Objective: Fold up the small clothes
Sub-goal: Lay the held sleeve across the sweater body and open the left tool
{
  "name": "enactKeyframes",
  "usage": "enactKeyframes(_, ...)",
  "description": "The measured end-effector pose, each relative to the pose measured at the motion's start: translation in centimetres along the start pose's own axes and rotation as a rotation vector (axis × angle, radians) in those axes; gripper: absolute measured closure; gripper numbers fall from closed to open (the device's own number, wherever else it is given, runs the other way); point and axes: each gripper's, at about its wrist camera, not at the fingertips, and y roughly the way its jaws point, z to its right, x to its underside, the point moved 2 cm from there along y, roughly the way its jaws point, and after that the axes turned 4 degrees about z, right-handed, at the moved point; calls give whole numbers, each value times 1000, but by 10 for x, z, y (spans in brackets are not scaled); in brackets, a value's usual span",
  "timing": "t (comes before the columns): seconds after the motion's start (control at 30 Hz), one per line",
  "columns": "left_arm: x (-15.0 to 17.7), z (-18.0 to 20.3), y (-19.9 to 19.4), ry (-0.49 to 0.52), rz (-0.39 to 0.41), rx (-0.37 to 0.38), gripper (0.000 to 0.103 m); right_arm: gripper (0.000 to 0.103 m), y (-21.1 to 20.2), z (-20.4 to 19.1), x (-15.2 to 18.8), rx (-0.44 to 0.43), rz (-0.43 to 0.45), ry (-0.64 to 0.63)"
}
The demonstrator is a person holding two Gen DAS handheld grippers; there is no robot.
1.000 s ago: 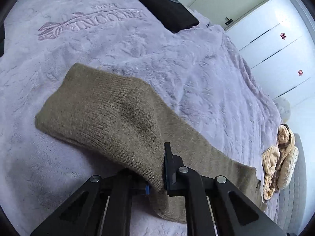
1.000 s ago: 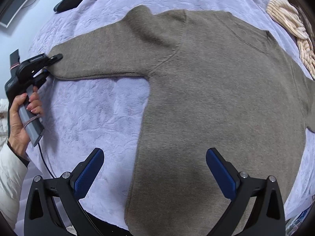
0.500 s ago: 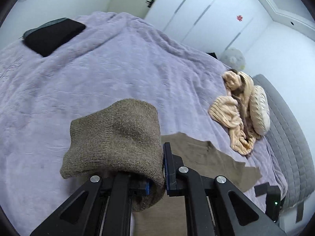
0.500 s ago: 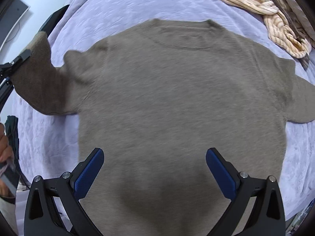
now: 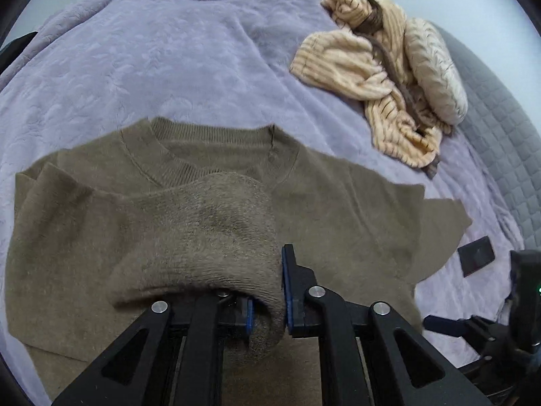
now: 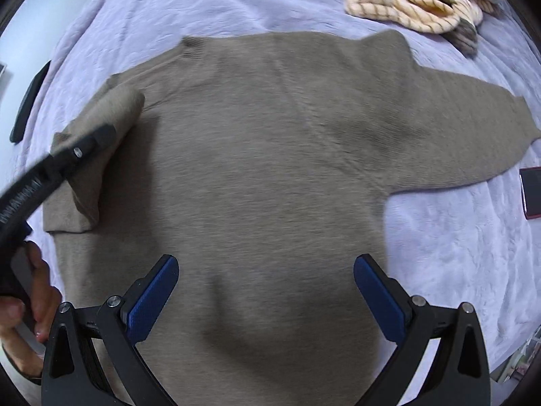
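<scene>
Left wrist view: the left gripper (image 5: 267, 299) has its fingers pinching the sleeve cuff (image 5: 216, 237) of the brown sweater (image 5: 338, 209), held over the chest to fold it inward. The sweater lies flat on the bed (image 5: 169, 50). At 6 o'clock, the right gripper (image 6: 267, 291) hovers with fingers spread over the hem.

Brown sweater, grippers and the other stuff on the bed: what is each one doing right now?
Brown sweater: flat on the bed, left sleeve folded over its body.
Left sleeve: cuff pinched, lifted.
Left gripper: shut on the sleeve.
Right gripper: open, above the sweater.
Striped cloth: crumpled.
Phone: lying flat.
</scene>
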Motion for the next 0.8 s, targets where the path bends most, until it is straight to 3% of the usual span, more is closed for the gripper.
enactKeyframes(0.03,6,1,5,4,-25,-28,73,0,2,5,-2,1,-1,5)
enactKeyframes(0.1,12,0,5,13,-41,-73,37,0,4,12,-4,3,1,7)
enactKeyframes(0.17,16,-2,-6,27,-16,-96,30,0,3,14,-8,3,5,4)
enactKeyframes(0.27,16,-8,-32,45,4,-103,30,0,-1,9,-16,3,18,-14)
enactKeyframes(0.3,16,-14,-40,42,14,-105,19,0,-3,4,-21,3,28,-27)
enactKeyframes(0.37,17,-29,-65,20,49,-125,6,0,-10,-16,-24,3,55,-66)
enactKeyframes(0.47,21,-58,-94,-19,91,-172,6,0,-21,-53,-36,-7,106,-164)
enactKeyframes(0.57,33,-92,-107,-41,90,-288,6,0,-25,-104,-36,15,155,-325)
enactKeyframes(0.7,57,-133,-100,-102,7,-384,6,1,-8,-169,-27,152,207,-594)
enactKeyframes(0.8,72,-146,-92,-112,-33,-425,6,16,12,-199,-13,275,237,-781)
